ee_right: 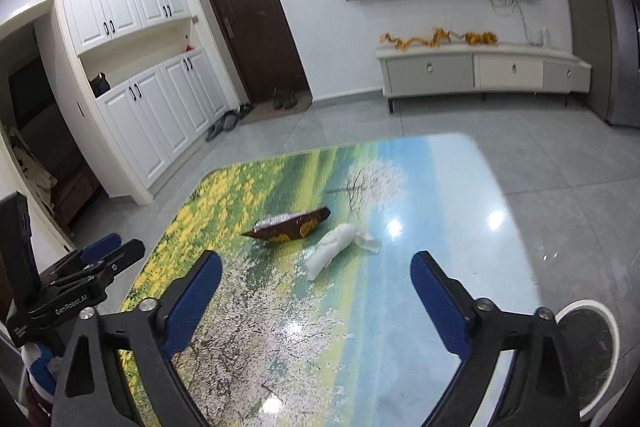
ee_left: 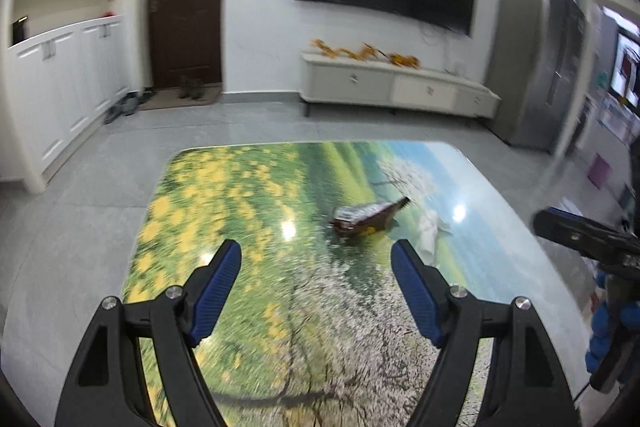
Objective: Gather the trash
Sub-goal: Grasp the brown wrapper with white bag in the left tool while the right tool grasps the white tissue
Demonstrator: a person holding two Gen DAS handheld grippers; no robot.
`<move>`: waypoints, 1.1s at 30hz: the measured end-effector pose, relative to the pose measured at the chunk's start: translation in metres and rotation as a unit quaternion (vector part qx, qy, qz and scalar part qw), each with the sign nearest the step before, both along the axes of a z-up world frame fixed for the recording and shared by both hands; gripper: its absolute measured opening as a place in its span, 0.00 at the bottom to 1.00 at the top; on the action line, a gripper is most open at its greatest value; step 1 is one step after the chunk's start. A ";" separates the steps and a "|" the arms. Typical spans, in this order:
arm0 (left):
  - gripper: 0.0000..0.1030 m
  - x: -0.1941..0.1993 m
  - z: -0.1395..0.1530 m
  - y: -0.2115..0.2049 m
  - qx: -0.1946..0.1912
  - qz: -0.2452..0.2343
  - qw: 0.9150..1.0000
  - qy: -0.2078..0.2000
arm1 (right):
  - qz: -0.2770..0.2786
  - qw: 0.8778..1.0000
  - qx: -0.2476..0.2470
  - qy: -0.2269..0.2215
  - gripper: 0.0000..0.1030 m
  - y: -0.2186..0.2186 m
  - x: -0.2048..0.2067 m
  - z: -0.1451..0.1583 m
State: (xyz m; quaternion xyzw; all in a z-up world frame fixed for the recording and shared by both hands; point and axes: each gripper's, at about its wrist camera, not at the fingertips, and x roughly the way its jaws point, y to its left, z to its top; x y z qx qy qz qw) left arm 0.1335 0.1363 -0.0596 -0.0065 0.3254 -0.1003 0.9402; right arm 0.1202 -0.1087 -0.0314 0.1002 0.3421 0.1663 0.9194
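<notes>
Both claws gape empty: left claw (ee_left: pixel 316 259), right claw (ee_right: pixel 316 271). Mid-frame on the bench (ee_right: pixel 460 187) lie a brown snack wrapper (ee_right: pixel 290 227) and a crumpled tissue (ee_right: pixel 334 251), just beside each other. The flat wrapper could slide from closing pads. Only the right view shows the bin (ee_right: pixel 588 339), lower right.

Glossy table top w/ printed flower-field scene (ee_right: pixel 452 187), smooth, mirrors ceiling lights. Brown crinkled foil-look snack wrapper (ee_right: pixel 290 227), shiny. Crumpled white paper tissue (ee_right: pixel 334 247), matt, soft. Left gripper (ee_left: pixel 316 259) & right gripper (ee_right: pixel 316 273): matt black plastic arms, ribbed blue rubbery pads (ee_right: pixel 190 301), bright metal screw heads. Grey floor tiles (ee_right: pixel 560 147), slight sheen.
</notes>
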 end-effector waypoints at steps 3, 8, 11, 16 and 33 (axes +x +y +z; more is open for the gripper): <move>0.74 0.023 -0.009 -0.011 0.011 -0.036 0.999 0.014 | 0.009 1.000 0.012 0.021 0.80 0.002 0.019 -0.017; 0.74 0.061 -0.027 -0.030 0.034 -0.096 0.994 0.033 | 0.018 0.998 0.027 0.051 0.69 0.001 0.045 -0.039; 0.74 0.081 -0.034 -0.040 0.042 -0.125 0.990 0.042 | 0.024 0.997 0.032 0.061 0.66 0.000 0.056 -0.048; 0.74 0.109 -0.048 -0.055 0.064 -0.157 0.984 0.053 | 0.033 0.996 0.040 0.074 0.62 0.000 0.072 -0.059; 0.70 0.141 -0.070 -0.070 0.084 -0.189 0.975 0.079 | 0.048 0.993 0.019 0.102 0.47 0.008 0.099 -0.076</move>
